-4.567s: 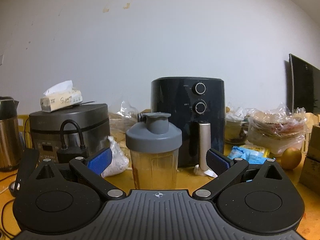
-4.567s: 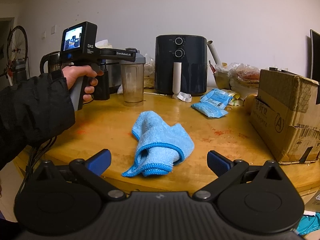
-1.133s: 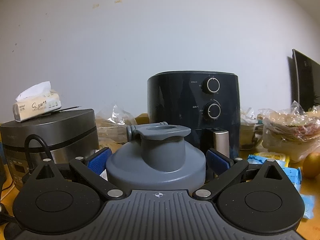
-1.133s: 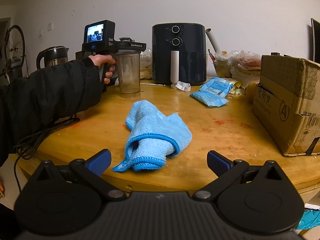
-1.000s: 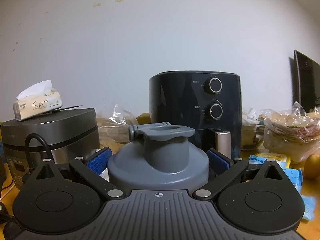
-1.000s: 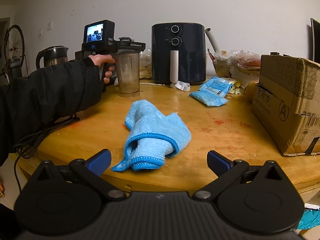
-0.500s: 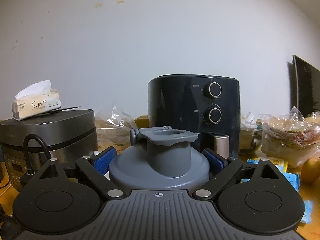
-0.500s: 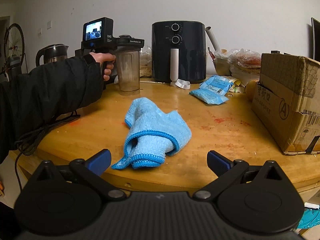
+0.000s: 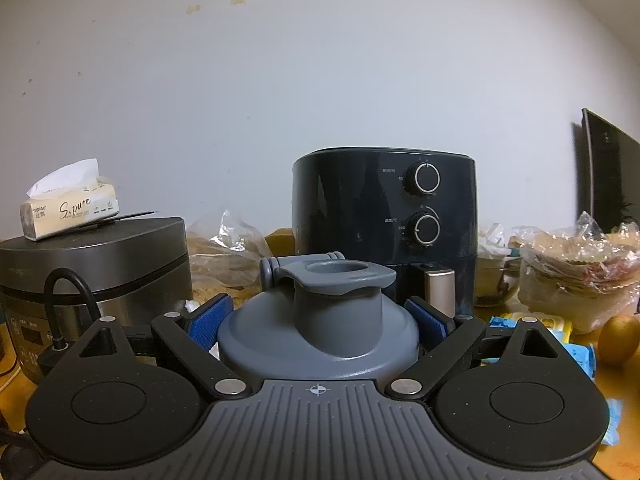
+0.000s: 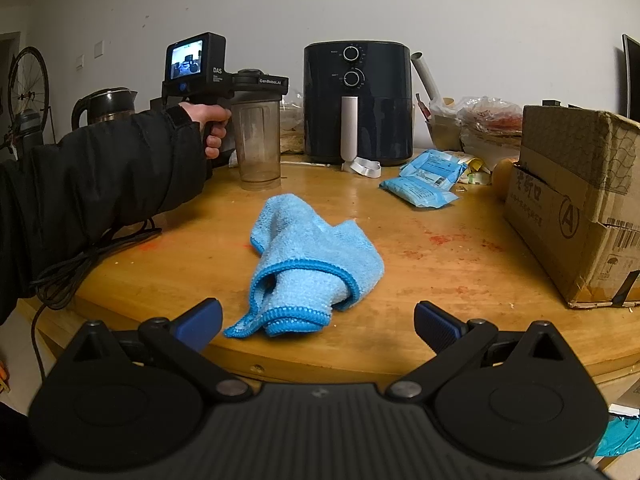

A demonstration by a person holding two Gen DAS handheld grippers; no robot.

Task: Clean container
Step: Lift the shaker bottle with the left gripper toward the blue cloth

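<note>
Cluttered wooden counter [image 10: 460,264]: left hand-held gripper [image 9: 318,322] clamped round the shaker bottle [image 10: 258,142] lid, probably to steady it; right hand-held gripper [image 10: 318,322] spread wide over the blue cloth [image 10: 312,256]

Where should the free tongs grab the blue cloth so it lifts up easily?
Probably the puffy rolled fold nearest the right tongs, coming down from above. The blue cloth lies crumpled on the wooden table, and that fold stands up highest, so the open tongs could close across it. Its thin flat edges hug the wood and would be harder to pinch.
</note>
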